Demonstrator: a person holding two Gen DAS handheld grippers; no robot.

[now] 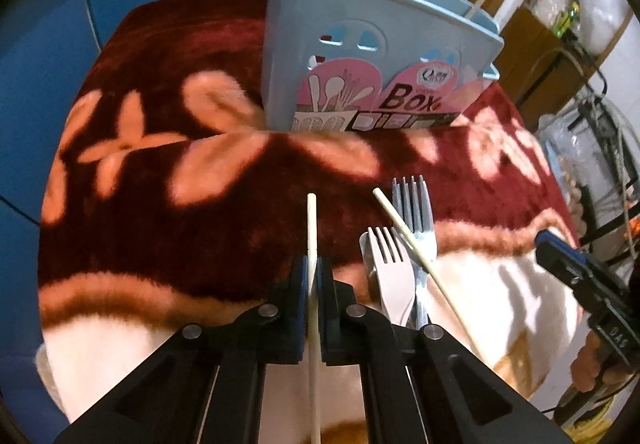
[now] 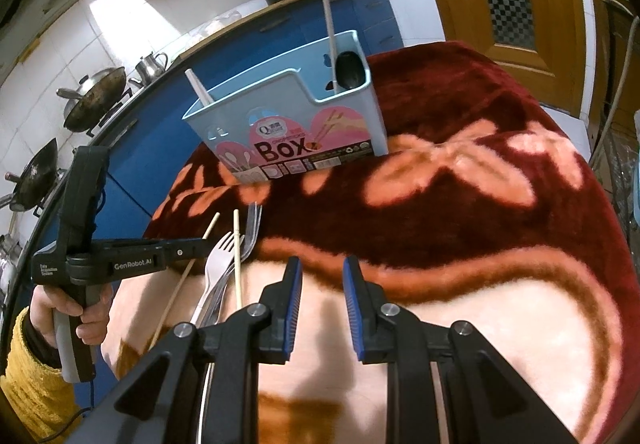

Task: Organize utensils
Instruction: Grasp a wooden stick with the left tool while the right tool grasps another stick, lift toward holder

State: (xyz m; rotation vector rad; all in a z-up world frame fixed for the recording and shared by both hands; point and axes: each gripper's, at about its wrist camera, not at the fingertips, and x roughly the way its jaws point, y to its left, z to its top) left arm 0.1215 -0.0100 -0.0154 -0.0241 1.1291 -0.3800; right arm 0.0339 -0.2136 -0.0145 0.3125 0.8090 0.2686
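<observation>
Left gripper (image 1: 313,276) clamped on pale slender wooden chopstick (image 1: 311,219) lying on the red floral plush blanket (image 1: 160,203). Lift level, then tip into light-blue plastic utensil box (image 1: 360,55). Right gripper (image 2: 322,276) gapes empty.

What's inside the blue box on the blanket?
In the blue box, two pale chopsticks stick up, one at each end, and a dark spoon stands in the tall corner. The walls hide their lower ends and anything else at the bottom.
</observation>
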